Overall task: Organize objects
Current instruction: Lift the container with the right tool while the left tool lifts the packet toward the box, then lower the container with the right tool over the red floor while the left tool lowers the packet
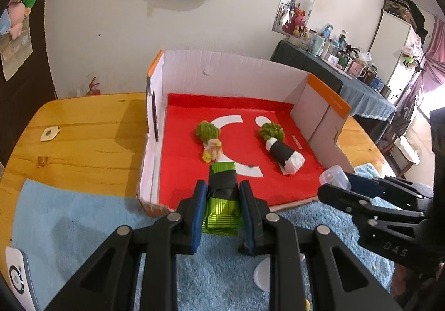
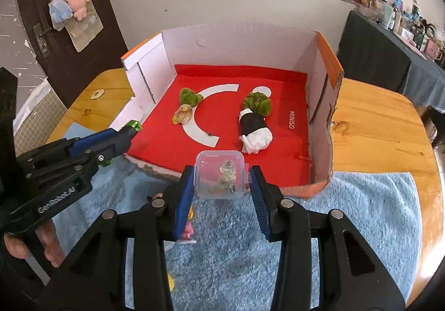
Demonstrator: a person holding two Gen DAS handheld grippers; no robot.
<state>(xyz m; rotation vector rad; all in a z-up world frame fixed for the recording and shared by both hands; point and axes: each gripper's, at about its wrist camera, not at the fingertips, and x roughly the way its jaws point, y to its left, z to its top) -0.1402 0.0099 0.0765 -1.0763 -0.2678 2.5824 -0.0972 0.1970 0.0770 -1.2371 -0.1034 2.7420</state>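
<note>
My left gripper (image 1: 222, 194) is shut on a green-and-black wrapped packet (image 1: 222, 191), held over the front edge of the red-floored cardboard box (image 1: 178, 127). My right gripper (image 2: 221, 180) is shut on a small clear plastic box (image 2: 221, 177) with trinkets inside, just in front of the cardboard box (image 2: 322, 105). Inside the box lie a green-topped pale bundle (image 1: 210, 141) (image 2: 185, 106) and a green-topped black-and-white bundle (image 1: 281, 148) (image 2: 254, 121). The left gripper also shows in the right wrist view (image 2: 130, 130), the right gripper in the left wrist view (image 1: 333, 183).
A blue fluffy mat (image 2: 361, 213) covers the wooden table (image 1: 83, 121) in front of the box. Small stickers (image 2: 187, 230) and a white disc (image 1: 261, 273) lie on the mat. A white device (image 1: 16, 274) sits at the left edge. A cluttered side table (image 1: 347, 71) stands at the right.
</note>
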